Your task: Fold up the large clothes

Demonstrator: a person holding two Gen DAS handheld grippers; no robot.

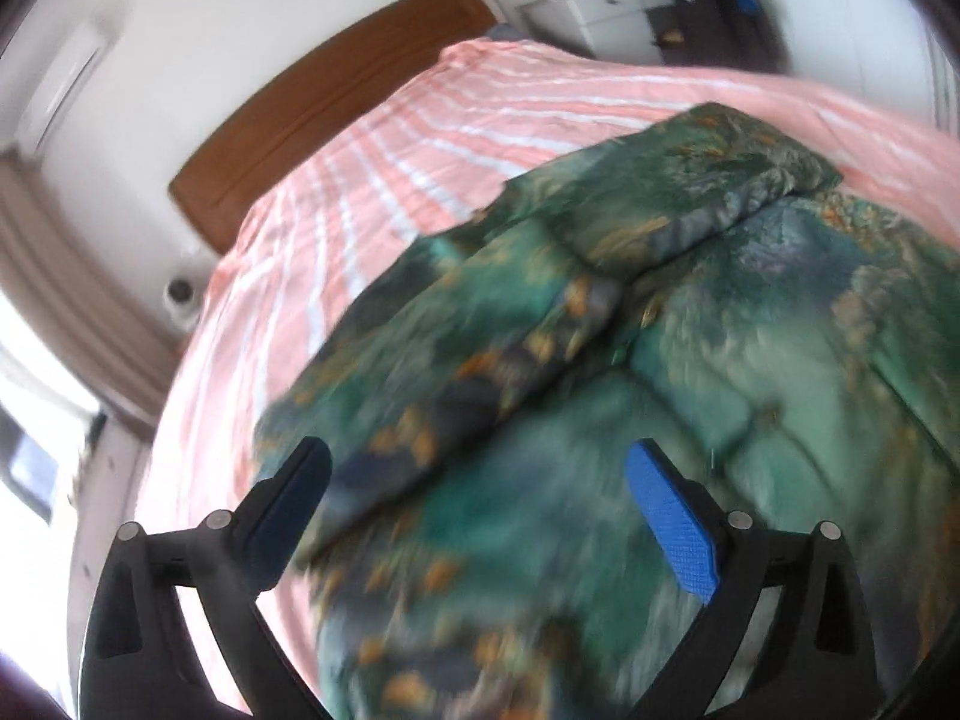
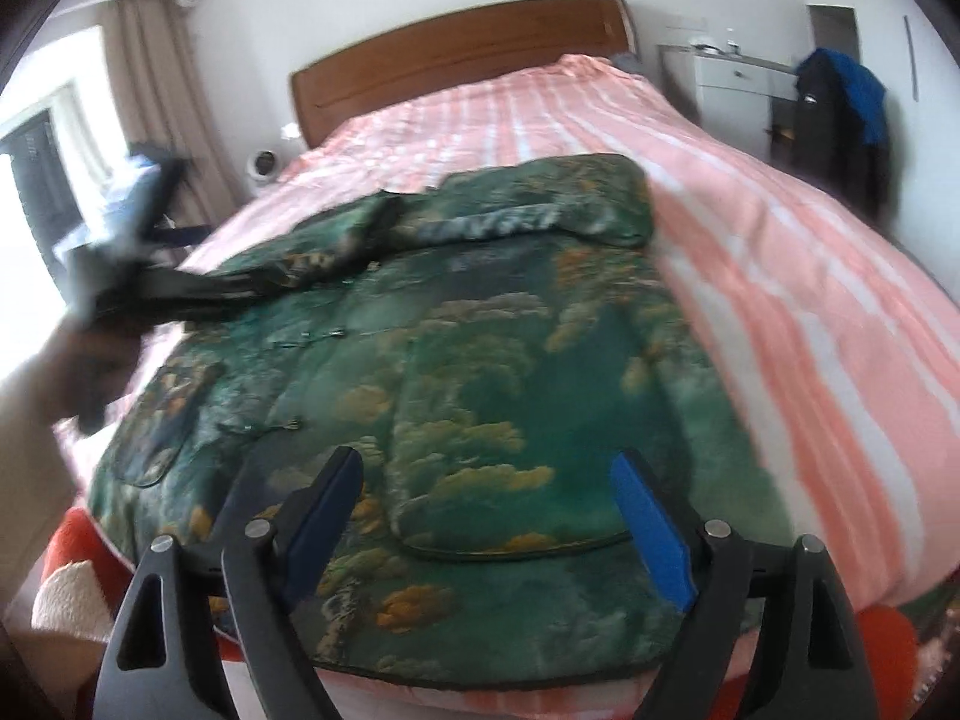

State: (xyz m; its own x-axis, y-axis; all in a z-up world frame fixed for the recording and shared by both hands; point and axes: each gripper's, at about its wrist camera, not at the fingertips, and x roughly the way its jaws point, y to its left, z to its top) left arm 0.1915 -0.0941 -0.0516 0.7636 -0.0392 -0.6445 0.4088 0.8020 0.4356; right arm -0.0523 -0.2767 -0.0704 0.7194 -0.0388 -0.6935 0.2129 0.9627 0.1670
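A: Nearest to us, our right gripper [image 2: 486, 516] has its jaws spread wide with nothing between them, over the near hem of the jacket [image 2: 456, 360].

B: And our left gripper [image 1: 480, 516] stands wide open too, gripping nothing, above the jacket's blurred left side.

A: The jacket, green with gold clouds, lies flat on the bed [image 2: 780, 252], front up, a pocket near our right fingers [image 2: 651, 534].

B: One sleeve [image 1: 690, 198] is folded across the top of it.

A: From the right view we see the left gripper at the jacket's left edge, blurred.

B: Beyond it, the striped pink cover runs to the headboard [image 2: 456, 54].

A: Farthest right, a cabinet [image 2: 735, 90].
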